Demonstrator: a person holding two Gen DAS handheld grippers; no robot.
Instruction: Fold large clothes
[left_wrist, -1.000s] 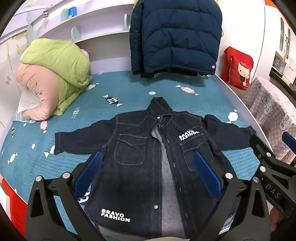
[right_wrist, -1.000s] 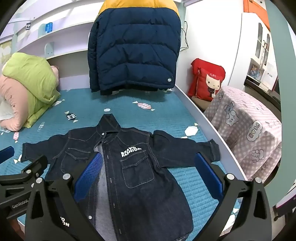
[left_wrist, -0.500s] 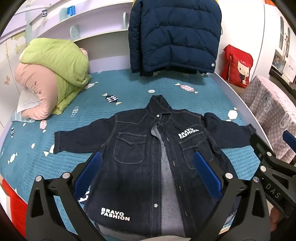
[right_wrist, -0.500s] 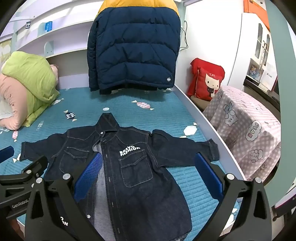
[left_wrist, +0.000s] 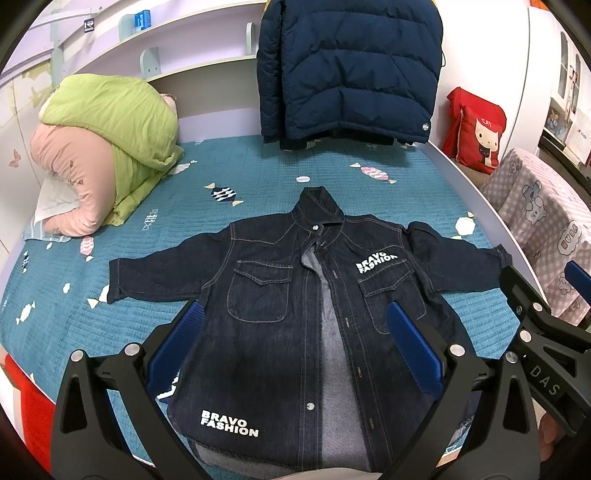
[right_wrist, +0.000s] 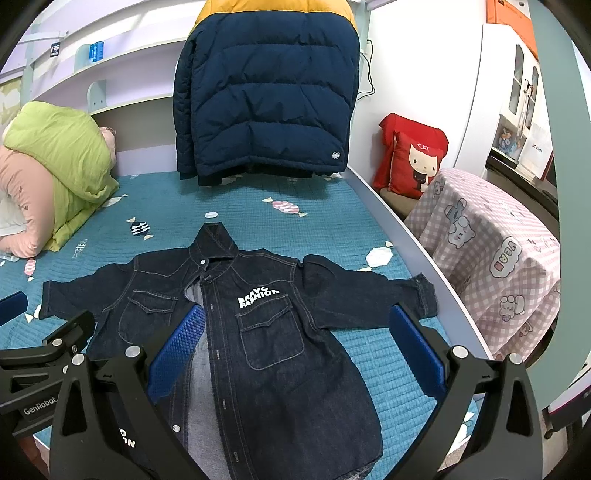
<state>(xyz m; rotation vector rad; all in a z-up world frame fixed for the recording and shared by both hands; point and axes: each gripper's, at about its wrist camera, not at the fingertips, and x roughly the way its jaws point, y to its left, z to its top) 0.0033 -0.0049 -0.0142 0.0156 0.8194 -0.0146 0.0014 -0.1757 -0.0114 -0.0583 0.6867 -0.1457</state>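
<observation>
Lying flat on the bed (left_wrist: 110, 206), front up, sleeves spread, one denim jacket (left_wrist: 295, 314) is seen. Both the left gripper (left_wrist: 295, 343) and right gripper (right_wrist: 299, 343) are held apart, empty, above its hem. Heavy, stiffish, unslippery cloth is judged; cuffs or hem corners are best gripped.

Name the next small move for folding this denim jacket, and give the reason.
Probably lower the right gripper onto the right sleeve's cuff to fold it inward: the denim jacket lies flat with sleeves spread, and both grippers are open, holding nothing.
</observation>
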